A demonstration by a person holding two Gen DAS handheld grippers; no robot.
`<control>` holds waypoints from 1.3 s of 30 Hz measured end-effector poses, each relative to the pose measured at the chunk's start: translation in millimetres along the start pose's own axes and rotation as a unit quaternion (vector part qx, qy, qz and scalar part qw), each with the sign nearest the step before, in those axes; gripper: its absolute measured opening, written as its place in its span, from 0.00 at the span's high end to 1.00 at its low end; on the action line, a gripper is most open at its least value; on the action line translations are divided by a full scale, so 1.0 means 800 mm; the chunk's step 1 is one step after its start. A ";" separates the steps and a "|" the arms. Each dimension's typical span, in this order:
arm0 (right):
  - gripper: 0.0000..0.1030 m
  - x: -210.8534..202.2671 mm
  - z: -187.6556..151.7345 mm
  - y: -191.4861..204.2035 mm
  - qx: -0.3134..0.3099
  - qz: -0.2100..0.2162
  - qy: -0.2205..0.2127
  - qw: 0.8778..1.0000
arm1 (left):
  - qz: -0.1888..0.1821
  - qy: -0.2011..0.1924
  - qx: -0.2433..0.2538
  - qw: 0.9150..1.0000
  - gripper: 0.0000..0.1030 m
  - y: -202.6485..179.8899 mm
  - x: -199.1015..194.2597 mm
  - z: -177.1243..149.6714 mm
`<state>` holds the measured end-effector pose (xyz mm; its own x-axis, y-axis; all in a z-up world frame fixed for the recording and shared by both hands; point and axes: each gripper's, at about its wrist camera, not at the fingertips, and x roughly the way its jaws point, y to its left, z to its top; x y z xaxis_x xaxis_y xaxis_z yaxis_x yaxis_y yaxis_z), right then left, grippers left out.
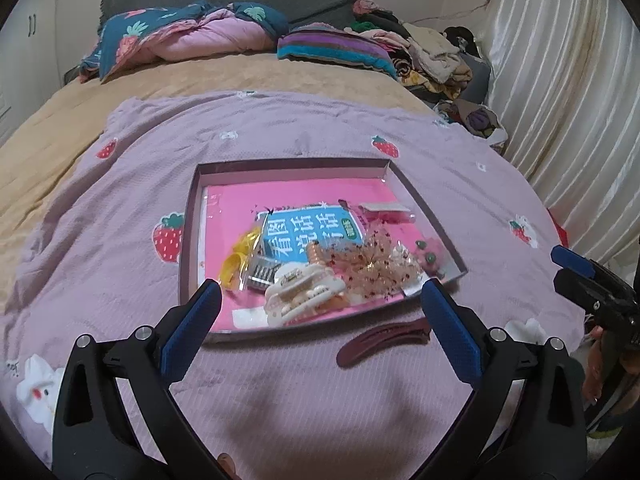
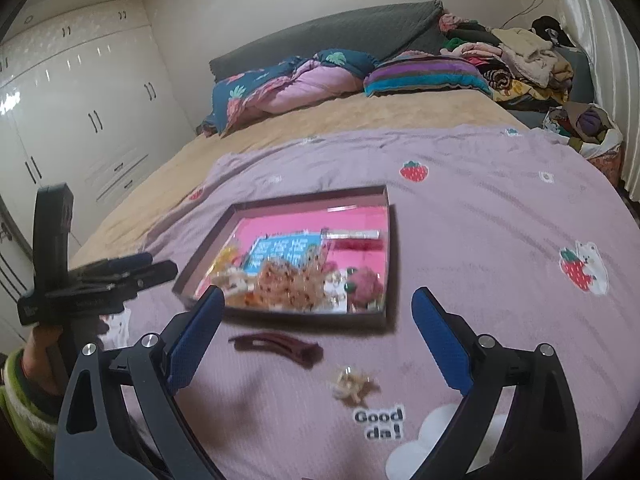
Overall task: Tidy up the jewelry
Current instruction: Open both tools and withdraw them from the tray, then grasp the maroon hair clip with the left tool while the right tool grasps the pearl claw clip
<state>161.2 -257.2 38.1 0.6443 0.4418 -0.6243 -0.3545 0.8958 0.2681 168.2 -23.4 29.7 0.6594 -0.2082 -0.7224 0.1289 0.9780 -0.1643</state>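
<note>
A shallow box (image 1: 191,216) with a pink book inside lies on the purple quilt; it also shows in the right wrist view (image 2: 390,256). In it lie a white claw clip (image 1: 300,292), a yellow clip (image 1: 234,266), pink beaded hair pieces (image 1: 372,266) and a pink scrunchie (image 1: 430,252). A dark red hair clip (image 1: 380,342) lies on the quilt before the box, also in the right wrist view (image 2: 276,346). A small gold clip (image 2: 354,386) lies nearer. My left gripper (image 1: 320,320) is open and empty above the box's near edge. My right gripper (image 2: 316,332) is open and empty above the red clip.
The purple strawberry quilt (image 1: 280,392) covers the near bed. Folded bedding (image 1: 192,36) and a clothes pile (image 1: 432,52) lie at the far end. A white curtain (image 1: 560,80) hangs on the right. White wardrobes (image 2: 72,112) stand on the left.
</note>
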 end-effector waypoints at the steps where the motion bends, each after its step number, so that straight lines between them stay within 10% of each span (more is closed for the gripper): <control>1: 0.09 0.001 -0.006 0.000 -0.001 -0.001 0.005 1.000 | 0.001 0.001 0.003 1.000 0.09 -0.001 0.000 -0.003; 19: 0.10 0.068 -0.089 -0.012 -0.025 -0.020 0.090 0.995 | 0.020 0.083 0.071 0.994 0.09 -0.026 0.067 -0.065; 26: 0.29 0.101 -0.098 -0.015 -0.017 -0.008 0.121 0.992 | 0.023 0.099 0.109 0.989 0.11 -0.043 0.095 -0.072; 34: 0.68 0.107 -0.100 -0.021 -0.004 0.003 0.119 0.993 | 0.003 0.101 0.130 0.986 0.35 -0.062 0.115 -0.070; 39: 0.70 0.093 -0.099 -0.023 -0.004 0.002 0.105 0.994 | -0.004 0.109 0.145 0.983 0.73 -0.071 0.129 -0.075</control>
<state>161.8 -244.4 -71.5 0.4880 0.4241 -0.7629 -0.3629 0.8935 0.2645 184.9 -101.0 -76.1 0.4872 -0.1830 -0.8539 0.3597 0.9331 0.0053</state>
